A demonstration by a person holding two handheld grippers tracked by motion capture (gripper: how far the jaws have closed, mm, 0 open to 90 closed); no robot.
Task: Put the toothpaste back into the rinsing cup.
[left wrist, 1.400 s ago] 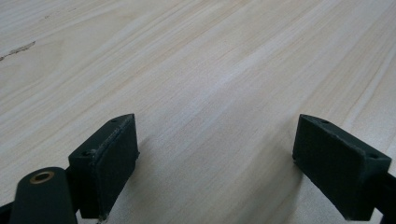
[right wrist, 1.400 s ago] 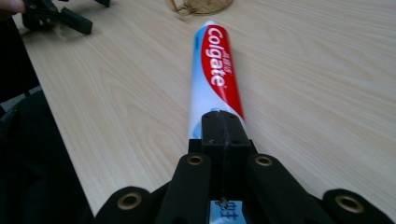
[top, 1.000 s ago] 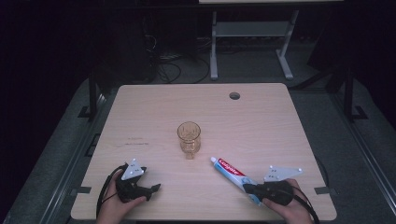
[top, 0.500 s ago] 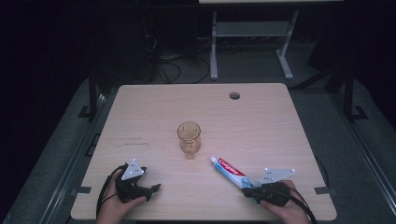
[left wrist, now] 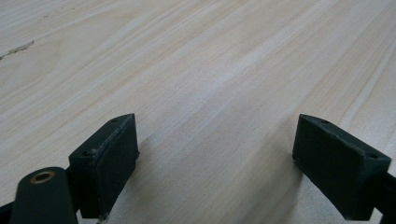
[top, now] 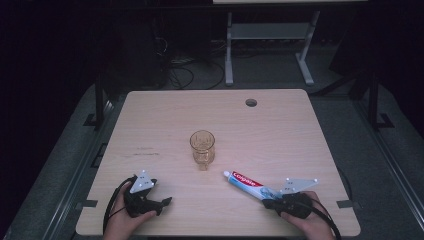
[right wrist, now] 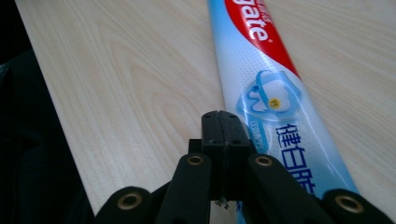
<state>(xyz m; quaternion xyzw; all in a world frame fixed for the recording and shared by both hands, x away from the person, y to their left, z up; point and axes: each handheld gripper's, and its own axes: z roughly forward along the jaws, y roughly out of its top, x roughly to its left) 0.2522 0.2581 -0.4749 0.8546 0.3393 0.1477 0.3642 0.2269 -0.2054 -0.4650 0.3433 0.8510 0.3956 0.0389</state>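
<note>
Right claw (right wrist: 223, 122) closed, pads pressed together on nothing, just beside the toothpaste tube (right wrist: 273, 100) lying flat near the desk's (top: 165, 112) front right corner. Left claw (left wrist: 219, 163) wide open, empty, near the front left corner. Probably approach step: next, open and straddle the tube. Glass cup (top: 202, 148) mid-desk, not in the way

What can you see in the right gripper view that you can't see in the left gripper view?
The right gripper view has the toothpaste tube lying flat, right beside the right gripper, whose jaws are pressed together with nothing between them. The left gripper view has the left gripper with its jaws spread wide over bare wood. Both show the light wooden table.
</note>
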